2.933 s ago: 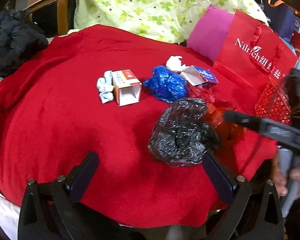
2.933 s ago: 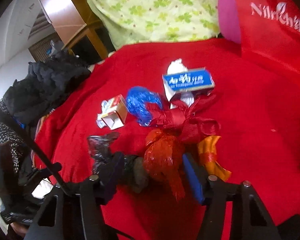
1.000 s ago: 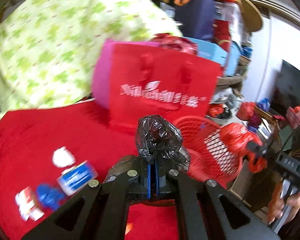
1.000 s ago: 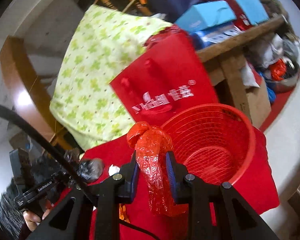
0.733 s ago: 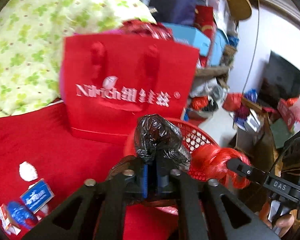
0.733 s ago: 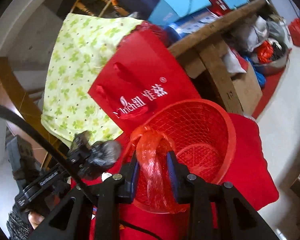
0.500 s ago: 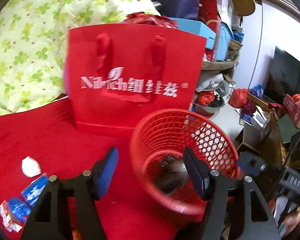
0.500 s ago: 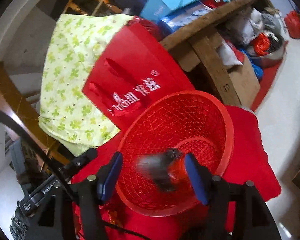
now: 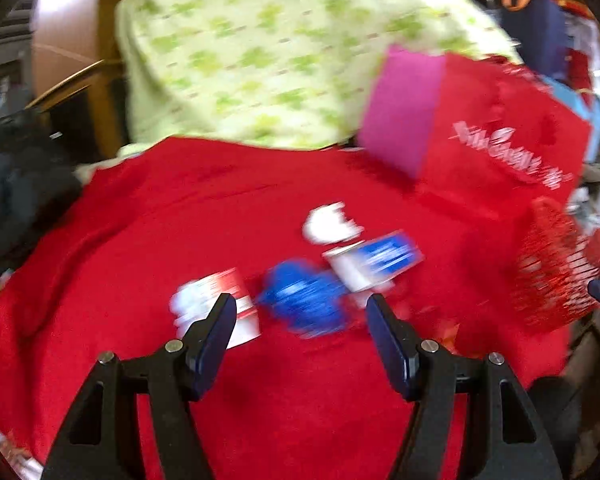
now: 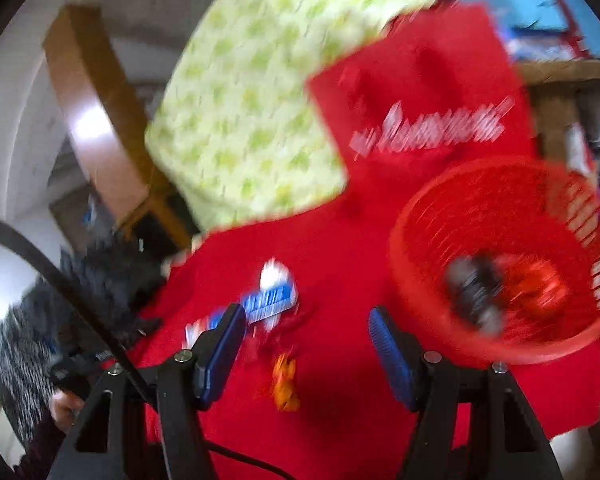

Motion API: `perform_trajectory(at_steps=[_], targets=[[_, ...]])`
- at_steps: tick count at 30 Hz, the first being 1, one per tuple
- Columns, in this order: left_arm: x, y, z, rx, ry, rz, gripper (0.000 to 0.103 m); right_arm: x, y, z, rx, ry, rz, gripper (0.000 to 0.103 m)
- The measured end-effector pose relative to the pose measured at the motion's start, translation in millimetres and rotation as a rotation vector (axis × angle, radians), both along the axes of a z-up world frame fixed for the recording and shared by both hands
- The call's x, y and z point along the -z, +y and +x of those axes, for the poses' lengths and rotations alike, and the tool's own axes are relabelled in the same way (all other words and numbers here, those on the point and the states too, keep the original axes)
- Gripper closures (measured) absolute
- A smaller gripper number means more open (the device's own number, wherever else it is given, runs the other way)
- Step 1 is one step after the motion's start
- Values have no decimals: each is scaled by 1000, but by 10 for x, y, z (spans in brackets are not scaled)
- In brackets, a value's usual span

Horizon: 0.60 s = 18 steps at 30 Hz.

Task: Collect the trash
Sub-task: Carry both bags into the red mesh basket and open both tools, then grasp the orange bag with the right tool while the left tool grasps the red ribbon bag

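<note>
Both claws, left (image 9: 300, 332) and right (image 10: 306, 340), are gaping empty; left should be centring on the blue bag (image 9: 304, 300) at twelve o'clock, closing on bunched plastic.

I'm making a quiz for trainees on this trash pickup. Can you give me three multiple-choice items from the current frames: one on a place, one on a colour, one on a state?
1. Where does the crumpled black plastic bag lie?
A. On the red blanket
B. Inside the red mesh basket
C. In the left claw

2. What colour is the crumpled plastic wad between the two small cartons?
A. Blue
B. Yellow
C. White

3. How do both claws stand?
A. Both shut on bags
B. One open, one shut
C. Both open and empty

Answers: 1 B, the bag sits low inside the red mesh basket. 2 A, it reads blue despite blur. 3 C, the left claw and right claw each show a wide gap holding nothing.
</note>
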State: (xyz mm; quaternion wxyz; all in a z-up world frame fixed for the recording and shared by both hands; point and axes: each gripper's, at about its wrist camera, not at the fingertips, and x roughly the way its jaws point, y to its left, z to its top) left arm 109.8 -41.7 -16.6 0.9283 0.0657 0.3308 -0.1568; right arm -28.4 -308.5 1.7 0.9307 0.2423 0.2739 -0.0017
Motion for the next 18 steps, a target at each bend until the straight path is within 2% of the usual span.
perform_trajectory(at_steps=[4, 8, 9, 10, 12, 14, 15, 18], targets=[[205, 258, -51, -20, 40, -2, 35, 513, 333, 560, -88, 174, 44, 35], [351, 287, -86, -8, 84, -32, 35, 855, 561, 919, -126, 266, 9, 38], [385, 294, -86, 0, 101, -48, 35, 937, 610, 1005, -131, 287, 2, 44], [392, 267, -99, 6, 107, -52, 35, 1014, 621, 1041, -131, 307, 2, 53], [396, 223, -103, 26, 115, -59, 35, 1135, 650, 1087, -131, 345, 13, 64], [403, 147, -91, 51, 121, -68, 35, 1236, 655, 1065, -125, 361, 20, 67], [409, 93, -70, 61, 125, -72, 35, 1253, 646, 1033, -122, 360, 17, 74], [438, -81, 25, 101, 145, -90, 35, 1208, 545, 850, -102, 332, 26, 74]])
